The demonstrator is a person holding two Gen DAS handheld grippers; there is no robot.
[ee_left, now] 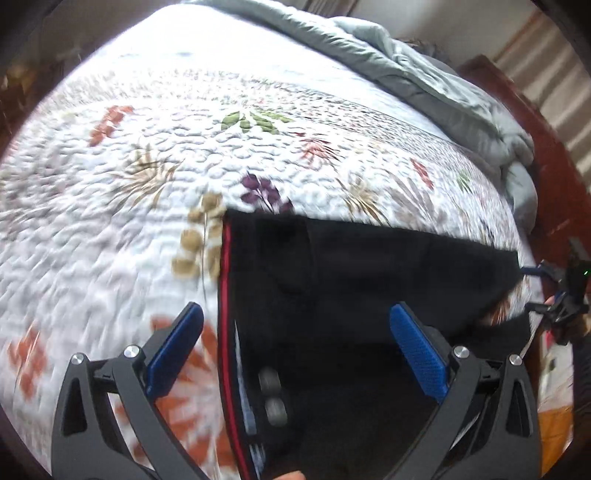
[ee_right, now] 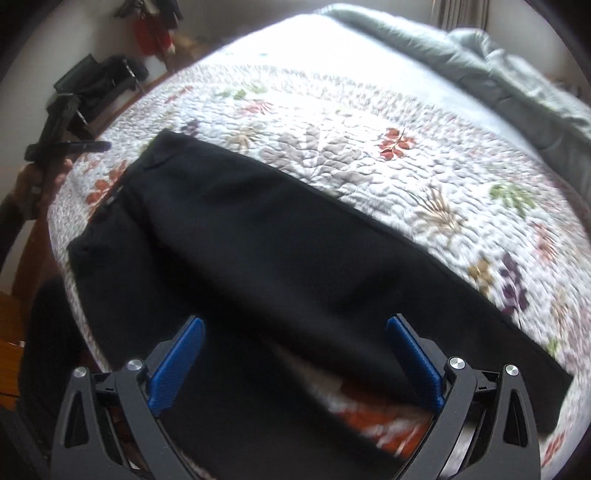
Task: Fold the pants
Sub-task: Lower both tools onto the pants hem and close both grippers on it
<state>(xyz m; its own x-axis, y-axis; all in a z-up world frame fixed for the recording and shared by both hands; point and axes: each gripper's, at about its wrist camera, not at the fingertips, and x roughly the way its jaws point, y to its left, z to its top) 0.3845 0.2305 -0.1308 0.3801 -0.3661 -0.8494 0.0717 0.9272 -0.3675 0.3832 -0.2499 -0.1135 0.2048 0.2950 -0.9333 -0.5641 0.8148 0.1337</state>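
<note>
Black pants (ee_right: 258, 251) lie spread flat on a floral quilted bedspread (ee_right: 332, 122). In the left wrist view the pants (ee_left: 369, 280) show a waistband with a red inner edge (ee_left: 226, 295) at their left end. My left gripper (ee_left: 295, 314) is open above the waistband end, holding nothing. My right gripper (ee_right: 295, 325) is open above the legs, holding nothing. The right gripper also shows at the far right of the left wrist view (ee_left: 561, 295), and the left gripper at the far left of the right wrist view (ee_right: 66, 144).
A grey-green duvet (ee_left: 443, 85) is bunched along the far side of the bed. A red-brown wooden bed frame (ee_left: 546, 155) runs along the right. A dark bag (ee_right: 99, 88) and hanging clothes (ee_right: 151, 29) stand by the wall beyond the bed.
</note>
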